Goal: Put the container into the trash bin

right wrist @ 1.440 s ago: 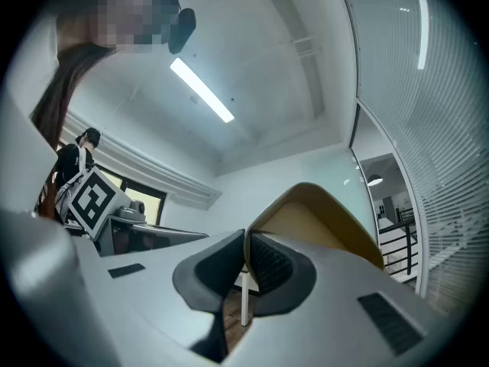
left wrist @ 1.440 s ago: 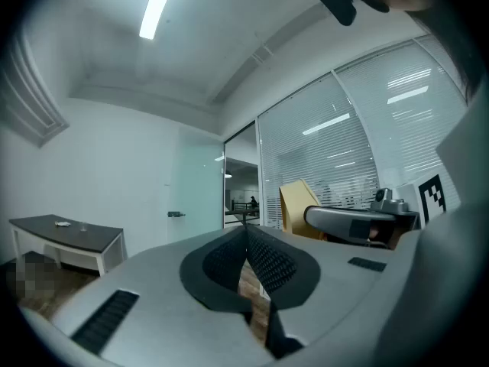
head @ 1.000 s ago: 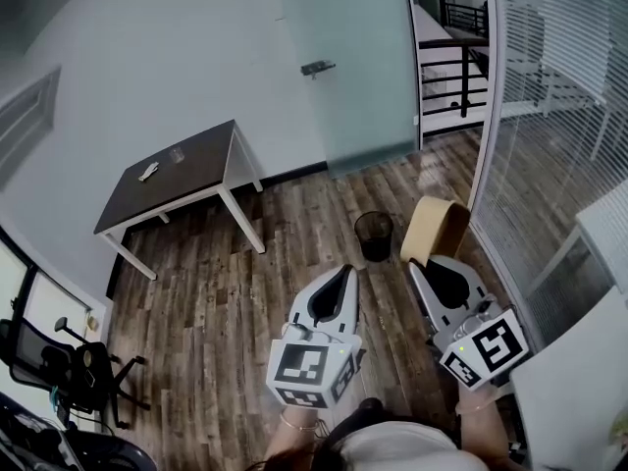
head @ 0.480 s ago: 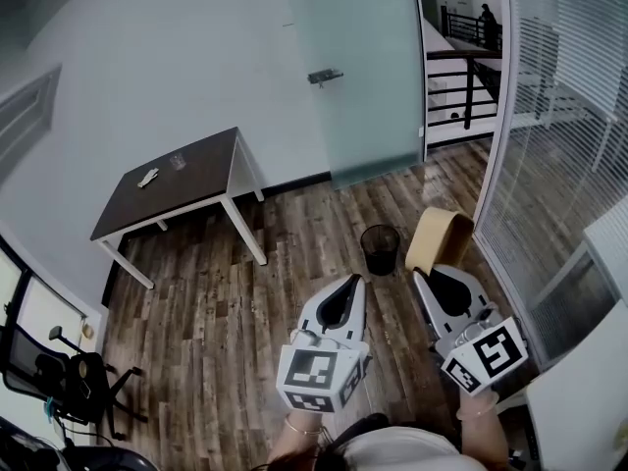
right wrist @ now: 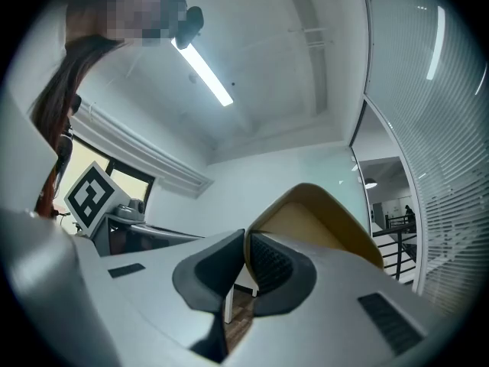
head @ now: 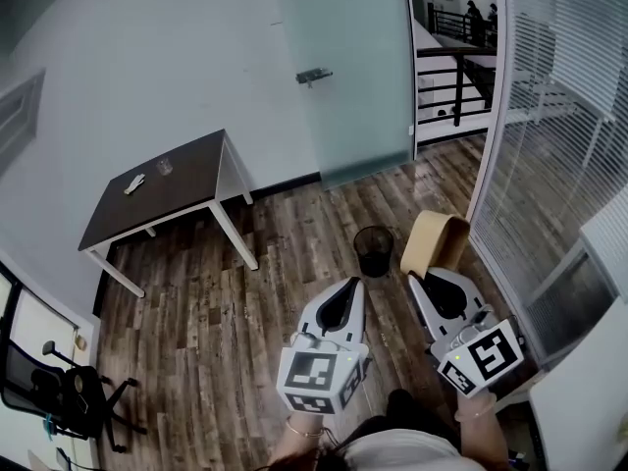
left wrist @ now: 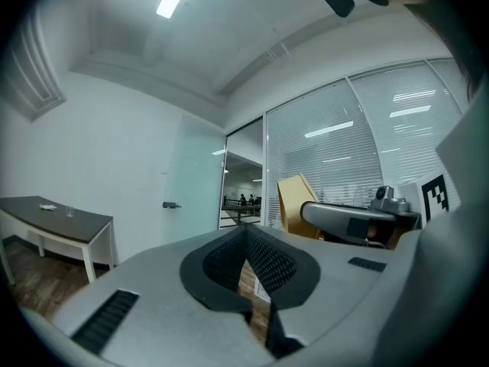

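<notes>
A tan, curved-walled container (head: 435,243) hangs in front of me above the wood floor, with my right gripper (head: 420,276) shut on its rim. In the right gripper view the rim of the container (right wrist: 321,220) is pinched between the two dark pads (right wrist: 246,239). The black mesh trash bin (head: 374,250) stands on the floor just left of and beyond the container. My left gripper (head: 350,284) is held level beside the right one, shut with nothing in it. The left gripper view shows its jaws (left wrist: 246,233) meeting, with the container (left wrist: 294,201) off to the right.
A dark-topped table with white legs (head: 157,189) stands at the left wall. A frosted glass door (head: 343,67) is ahead, with an open passage and railing (head: 451,67) beside it. A glass wall with blinds (head: 549,145) runs along the right. An office chair (head: 59,391) sits at the bottom left.
Both grippers have travelled forward across the room together, the container still held in the right one. The table has slid left in the view and the bin lies nearer the grippers.
</notes>
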